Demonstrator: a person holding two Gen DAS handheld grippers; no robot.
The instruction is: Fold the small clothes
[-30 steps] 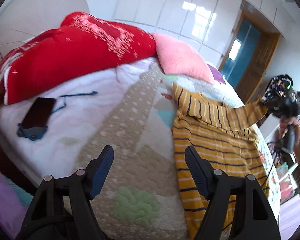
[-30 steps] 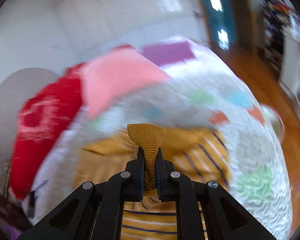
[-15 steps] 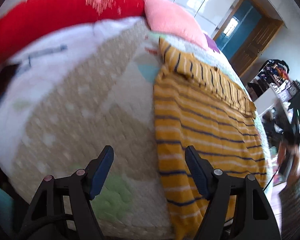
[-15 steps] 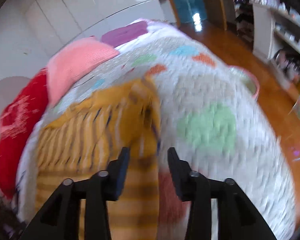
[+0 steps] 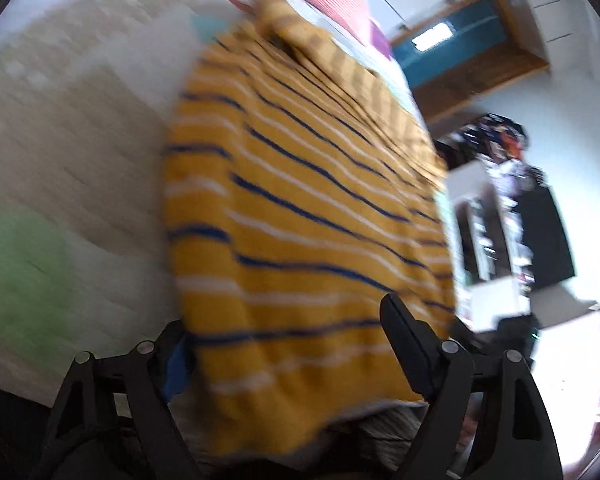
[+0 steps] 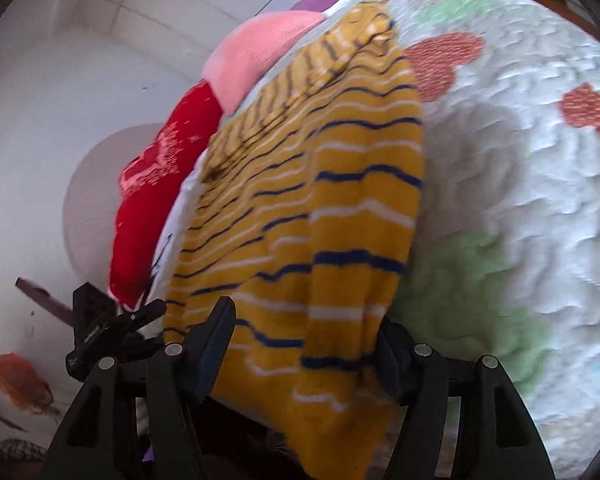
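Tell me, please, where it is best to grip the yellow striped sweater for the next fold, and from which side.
Probably the near hem of the yellow striped sweater, from the bed's near edge: it lies flat and its hem overhangs there, between the open jaws of both grippers.

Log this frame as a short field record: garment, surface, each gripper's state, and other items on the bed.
garment: mustard-yellow knit sweater with navy and white stripes, lying on the bed, its hem at the near edge
surface: white textured quilt with coloured patches
left gripper: open, straddling the hem
right gripper: open, straddling the hem
other items: pink cushion, red cushion
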